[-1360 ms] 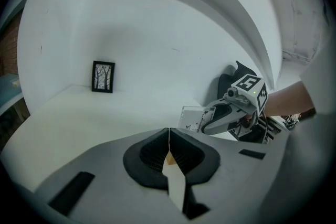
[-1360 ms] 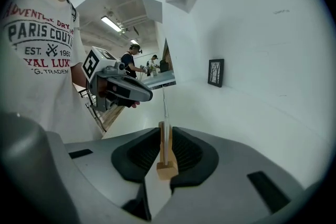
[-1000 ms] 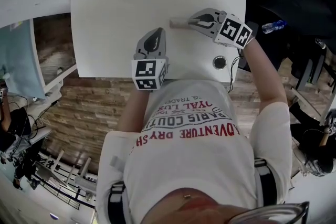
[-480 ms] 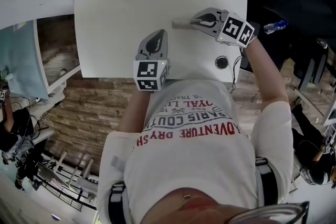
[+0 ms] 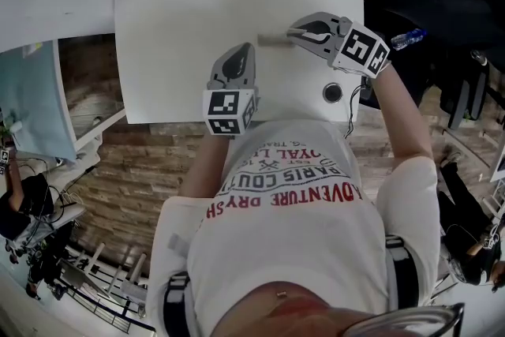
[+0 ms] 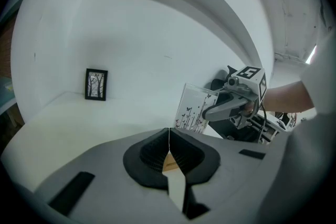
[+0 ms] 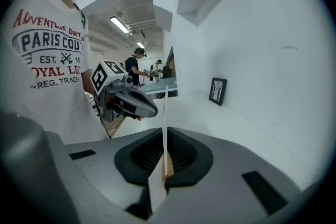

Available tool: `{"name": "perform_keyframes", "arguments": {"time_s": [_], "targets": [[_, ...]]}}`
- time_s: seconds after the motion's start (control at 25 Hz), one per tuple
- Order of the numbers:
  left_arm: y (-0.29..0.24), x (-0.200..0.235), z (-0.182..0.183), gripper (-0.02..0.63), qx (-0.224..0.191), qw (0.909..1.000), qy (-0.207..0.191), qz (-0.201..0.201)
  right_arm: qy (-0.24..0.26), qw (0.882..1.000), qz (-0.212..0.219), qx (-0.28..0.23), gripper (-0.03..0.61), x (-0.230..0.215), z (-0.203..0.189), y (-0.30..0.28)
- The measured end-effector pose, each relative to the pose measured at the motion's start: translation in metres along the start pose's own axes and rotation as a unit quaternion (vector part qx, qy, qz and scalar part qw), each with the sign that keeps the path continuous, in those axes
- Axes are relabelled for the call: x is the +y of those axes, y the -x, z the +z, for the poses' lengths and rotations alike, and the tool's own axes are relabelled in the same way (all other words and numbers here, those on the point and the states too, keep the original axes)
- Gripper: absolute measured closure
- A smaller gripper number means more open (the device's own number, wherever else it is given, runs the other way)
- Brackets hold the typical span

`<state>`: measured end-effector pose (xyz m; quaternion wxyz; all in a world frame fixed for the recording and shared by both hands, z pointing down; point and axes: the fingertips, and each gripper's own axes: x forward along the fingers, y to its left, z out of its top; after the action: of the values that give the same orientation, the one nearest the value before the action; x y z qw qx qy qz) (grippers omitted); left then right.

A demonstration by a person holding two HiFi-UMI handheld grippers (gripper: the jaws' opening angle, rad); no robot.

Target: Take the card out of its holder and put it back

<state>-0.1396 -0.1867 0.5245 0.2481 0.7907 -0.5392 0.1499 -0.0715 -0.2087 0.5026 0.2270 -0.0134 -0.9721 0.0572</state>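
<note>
Card (image 6: pixel 197 107): upright, pinched at one edge between closed fingers (image 7: pixel 181 152) of right gripper (image 7: pixel 164 139), raised over counter (image 5: pixel 173 28), likely to keep it clear of its holder; holder not made out. Left gripper (image 6: pixel 169 139): fingers shut, empty, near counter's front edge, seemingly parked out of the way.

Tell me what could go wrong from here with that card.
1. The right gripper pinches the card by one edge only, so it may pivot or slip in the air.
2. The left gripper is shut and empty, apart from the card over the table. Nothing would steady the holder, which I cannot make out clearly, when the thin card goes back in.
</note>
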Motion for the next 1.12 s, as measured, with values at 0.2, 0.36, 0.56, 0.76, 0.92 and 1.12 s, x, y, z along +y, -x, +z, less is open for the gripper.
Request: {"name": "perform_keyframes", "arguments": {"time_s": [0.2,0.36,0.56,0.76,0.92,1.12], "targets": [[0.009,-0.008,0.012,0.589,-0.018,0.9996,-0.001,-0.021,0.005,0.999,-0.051,0.002,0.543,0.003,0.011,0.009],[0.018,-0.01,0.026,0.589,-0.046,0.9985,-0.011,-0.027,-0.016,0.991,-0.132,0.008,0.543,-0.003,0.006,0.019],[0.024,-0.013,0.046,0.589,-0.078,0.9963,-0.02,-0.028,-0.067,0.965,-0.252,0.016,0.543,-0.014,-0.006,0.038],[0.034,-0.011,0.049,0.589,-0.08,0.9957,-0.043,-0.02,-0.127,0.928,-0.35,-0.003,0.543,-0.009,-0.011,0.053],[0.035,-0.008,0.051,0.589,-0.081,0.995,-0.057,-0.016,-0.158,0.895,-0.416,-0.019,0.543,-0.008,-0.015,0.062],[0.043,-0.014,0.049,0.589,-0.085,0.9947,-0.058,-0.012,-0.187,0.868,-0.459,-0.039,0.543,0.01,-0.021,0.069]]}}
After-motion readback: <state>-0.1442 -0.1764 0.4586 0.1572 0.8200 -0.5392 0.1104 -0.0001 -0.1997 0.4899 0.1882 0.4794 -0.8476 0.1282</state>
